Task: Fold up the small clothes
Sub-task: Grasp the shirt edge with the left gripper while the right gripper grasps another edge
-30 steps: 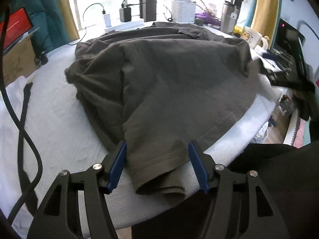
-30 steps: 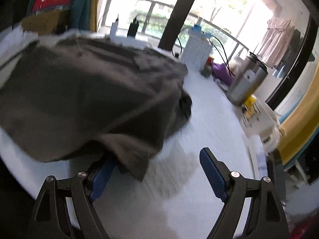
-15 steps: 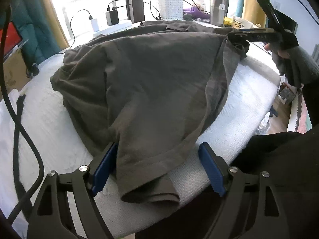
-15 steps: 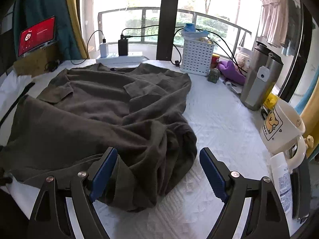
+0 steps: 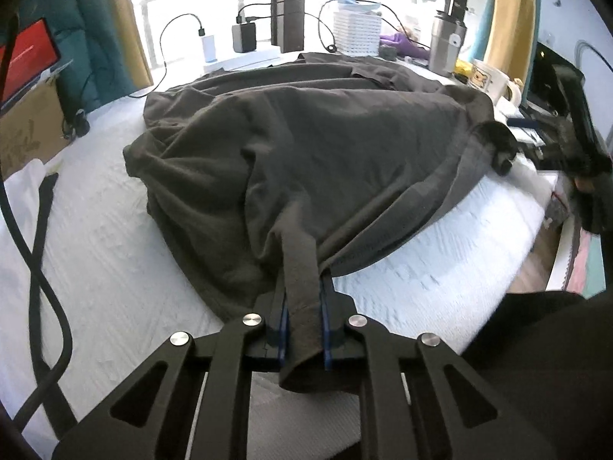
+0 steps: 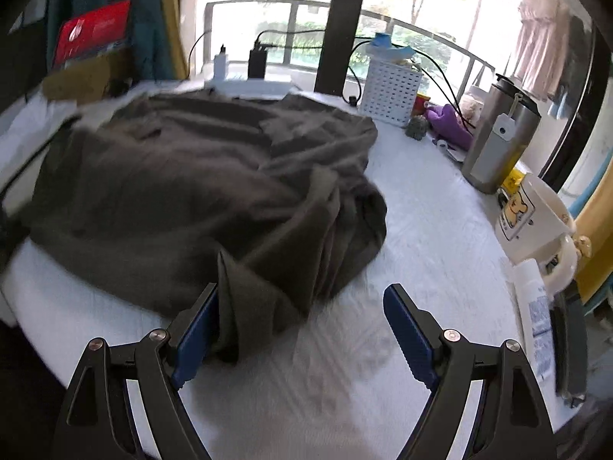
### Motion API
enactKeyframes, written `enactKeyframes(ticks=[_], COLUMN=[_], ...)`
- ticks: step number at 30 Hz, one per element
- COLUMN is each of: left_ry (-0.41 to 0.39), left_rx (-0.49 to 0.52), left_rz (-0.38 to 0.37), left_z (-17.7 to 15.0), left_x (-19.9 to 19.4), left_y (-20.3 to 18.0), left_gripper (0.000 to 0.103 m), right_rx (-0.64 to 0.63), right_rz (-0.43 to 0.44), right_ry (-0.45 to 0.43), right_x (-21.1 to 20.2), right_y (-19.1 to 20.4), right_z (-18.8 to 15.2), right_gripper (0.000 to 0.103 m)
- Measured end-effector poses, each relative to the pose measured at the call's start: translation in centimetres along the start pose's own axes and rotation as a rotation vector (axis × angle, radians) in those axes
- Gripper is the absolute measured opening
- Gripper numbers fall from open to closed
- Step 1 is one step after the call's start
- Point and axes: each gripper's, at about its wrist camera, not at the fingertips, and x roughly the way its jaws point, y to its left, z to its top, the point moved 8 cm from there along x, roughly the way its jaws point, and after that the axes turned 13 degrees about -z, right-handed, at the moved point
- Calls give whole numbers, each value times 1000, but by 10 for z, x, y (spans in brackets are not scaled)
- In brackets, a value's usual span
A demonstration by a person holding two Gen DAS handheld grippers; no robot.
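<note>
A dark grey-brown garment point(image 5: 306, 145) lies rumpled on the white padded table point(image 5: 115, 268). My left gripper point(image 5: 302, 314) is at its near hem. Its jaws are closing, and the blue pads pinch a bunched strip of the hem, with cloth drawn taut toward them. In the right wrist view the garment point(image 6: 191, 191) spreads to the left. My right gripper point(image 6: 302, 329) stands open at its near right corner; a folded flap leans against the left pad point(image 6: 195, 329), and the right pad is over bare table. The left wrist view shows the right gripper point(image 5: 574, 130) at the garment's far right corner.
Along the back and right edge stand a white basket point(image 6: 390, 92), a steel tumbler point(image 6: 498, 142), a cartoon mug point(image 6: 536, 222) and a white bottle point(image 6: 536, 306). A power strip with chargers point(image 5: 245, 57) sits by the window. A black cable point(image 5: 38, 230) loops at left.
The left jaws went from wide around the hem to pinched on it, bunching the cloth. The right gripper shifted so the garment's corner flap now rests against its left pad.
</note>
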Motion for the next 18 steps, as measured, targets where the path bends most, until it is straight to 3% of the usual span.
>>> enactKeyframes(ticks=[4, 8, 9, 10, 11, 12, 14, 18], left_ry=[2, 4, 5, 6, 8, 8, 10, 10], left_rx=[-36, -32, -32, -31, -26, -22, -4, 33], left_rz=[-33, -31, -30, -30, -29, -28, -23, -14], left_z=[1, -1, -2, -3, -4, -5, -7, -9], left_x=[0, -1, -2, -2, -3, -3, -4, -1], left_y=[4, 4, 4, 4, 4, 4, 1, -7], left_gripper=[12, 14, 14, 14, 14, 16, 22, 38], right_rx=[-37, -33, -23, -7, 22, 27, 12, 61], right_rz=[-51, -34, -6, 28, 71, 64, 46, 46], right_ry=[9, -10, -10, -14, -6, -2, -15, -99], right_x=[-11, -10, -7, -7, -5, -4, -8, -33], right_y=[11, 25, 30, 31, 33, 32, 27, 6], right_z=[-19, -20, -19, -17, -14, -12, -5, 25], right_gripper=[86, 84, 79, 62, 34, 24, 16, 16])
